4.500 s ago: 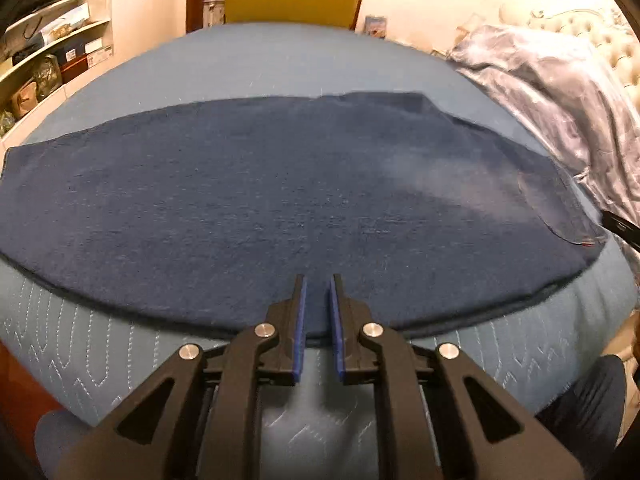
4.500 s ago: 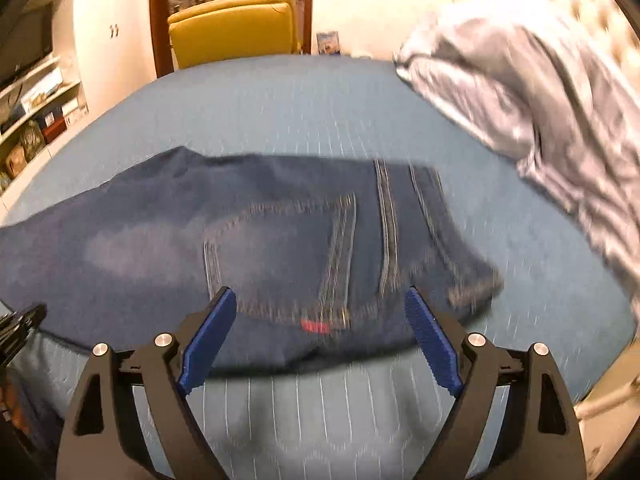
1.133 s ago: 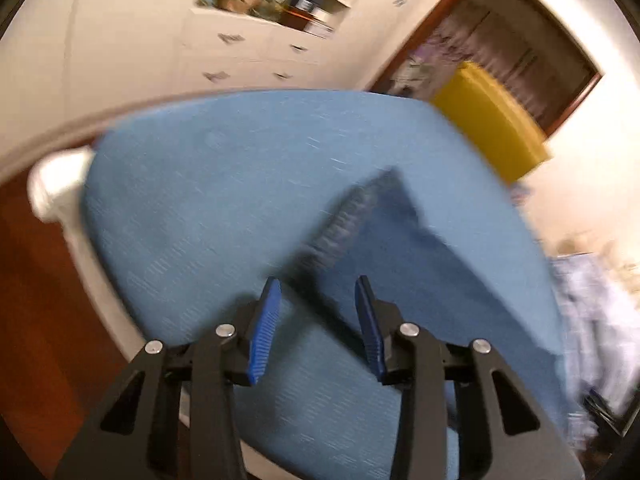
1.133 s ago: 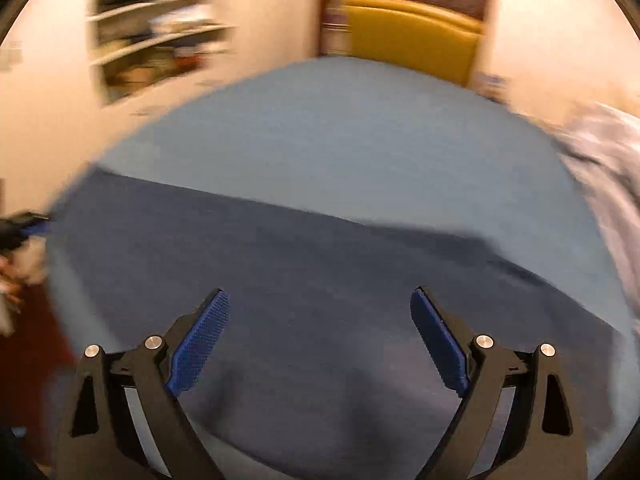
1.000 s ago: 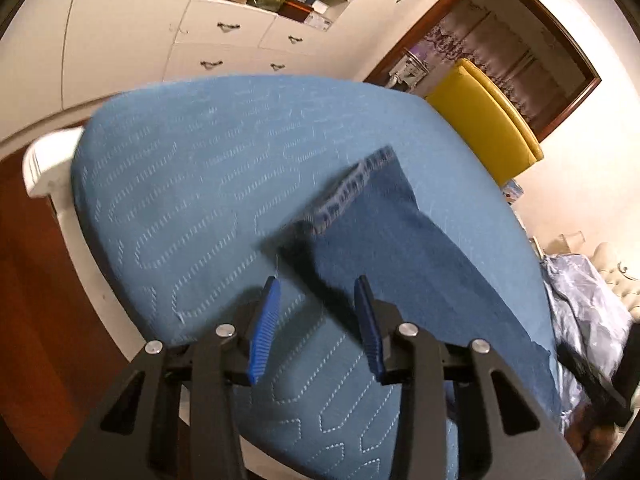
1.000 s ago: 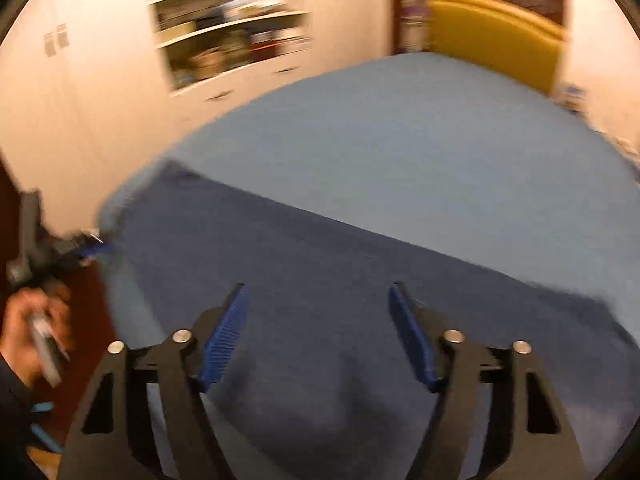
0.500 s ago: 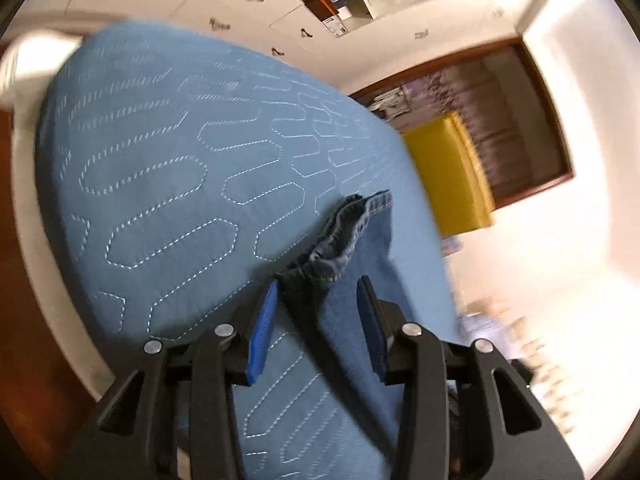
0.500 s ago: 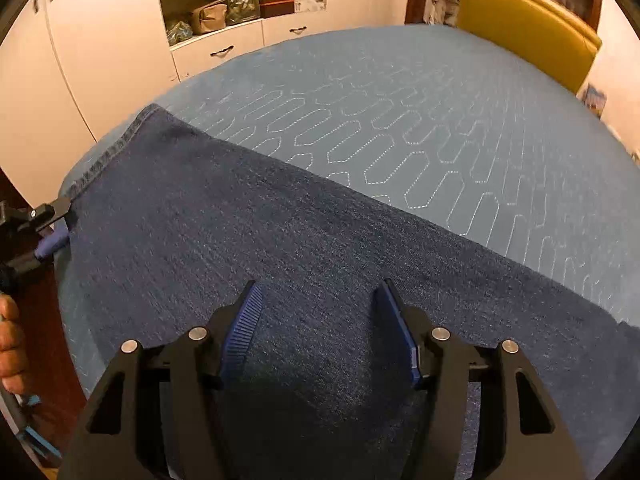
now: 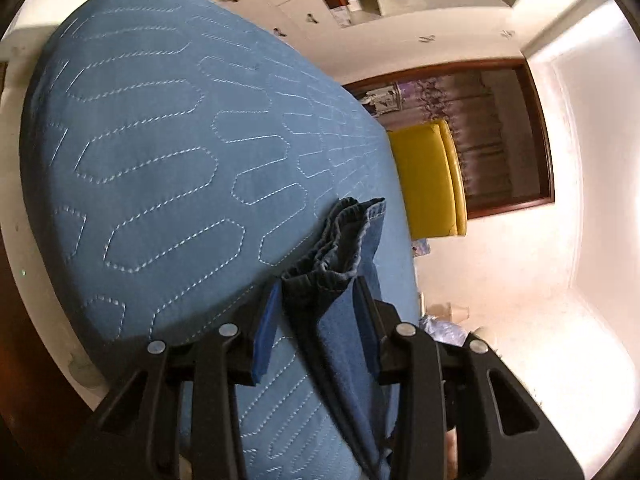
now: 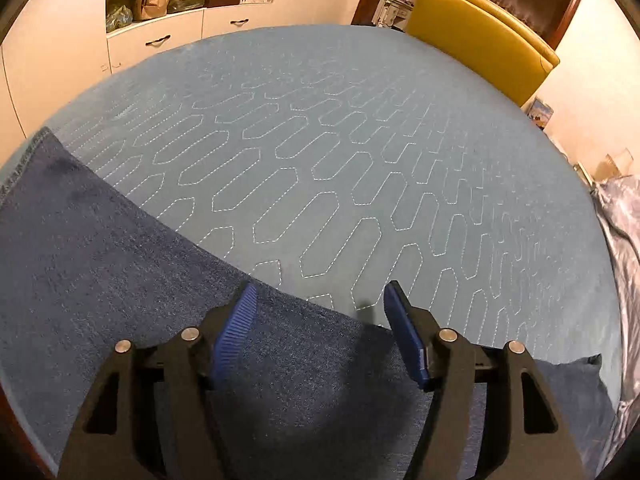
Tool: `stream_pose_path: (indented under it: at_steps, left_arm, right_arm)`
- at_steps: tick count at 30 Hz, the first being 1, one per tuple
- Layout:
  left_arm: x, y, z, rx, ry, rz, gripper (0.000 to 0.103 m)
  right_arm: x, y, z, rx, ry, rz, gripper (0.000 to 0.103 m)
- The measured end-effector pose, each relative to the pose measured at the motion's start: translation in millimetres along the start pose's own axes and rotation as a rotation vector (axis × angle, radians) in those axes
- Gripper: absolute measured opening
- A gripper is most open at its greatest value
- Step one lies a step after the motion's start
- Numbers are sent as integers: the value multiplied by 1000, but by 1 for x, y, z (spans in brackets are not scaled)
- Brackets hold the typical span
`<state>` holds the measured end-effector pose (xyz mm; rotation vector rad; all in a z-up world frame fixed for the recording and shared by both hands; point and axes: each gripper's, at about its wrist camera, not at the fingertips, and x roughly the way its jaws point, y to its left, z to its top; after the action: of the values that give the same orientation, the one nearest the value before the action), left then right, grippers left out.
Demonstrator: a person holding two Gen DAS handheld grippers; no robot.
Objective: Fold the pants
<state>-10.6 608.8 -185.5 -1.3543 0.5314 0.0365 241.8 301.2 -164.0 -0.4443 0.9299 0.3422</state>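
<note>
The left gripper (image 9: 316,308) has its jaws parted around the bunched hem of the jeans (image 9: 340,240), not clenched. The right gripper (image 10: 320,312) is released, jaws wide above the leg (image 10: 120,272). The jeans lie flat along the near edge of a blue quilted bed (image 10: 340,140).

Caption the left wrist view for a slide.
Left gripper straddles the bunched hem of the jeans on the blue bed.
</note>
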Motion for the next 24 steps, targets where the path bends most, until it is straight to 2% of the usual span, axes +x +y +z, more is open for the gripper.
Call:
stream_pose_path:
  at_steps: [2, 6, 8, 10, 12, 16, 19, 21, 24]
  left_arm:
    - [-3, 3, -4, -43, -8, -4, 38]
    - [-2, -3, -7, -38, -24, 33, 38]
    - [0, -7, -5, -11, -21, 48, 39]
    - [3, -9, 0, 9, -16, 49, 37]
    - [5, -10, 4, 34, -7, 64, 28]
    - [4, -10, 10, 39, 1, 51, 21]
    - [-4, -35, 5, 129, -32, 85, 12]
    - [-8, -62, -2, 212, -57, 129, 11]
    - [-9, -117, -22, 408, -86, 241, 11]
  right_arm:
    - [-2, -8, 0, 26, 7, 35, 64]
    - [-18, -14, -2, 62, 7, 112, 64]
    - [-33, -14, -17, 30, -6, 180, 64]
    - [-47, -14, -32, 17, -10, 205, 63]
    - [-52, -20, -47, 46, 8, 233, 63]
    - [-56, -42, -74, 137, 52, 314, 64]
    - [-56, -60, -78, 228, 95, 416, 67]
    - [-55, -74, -75, 307, 136, 520, 72]
    - [-53, -89, -69, 404, 182, 685, 75]
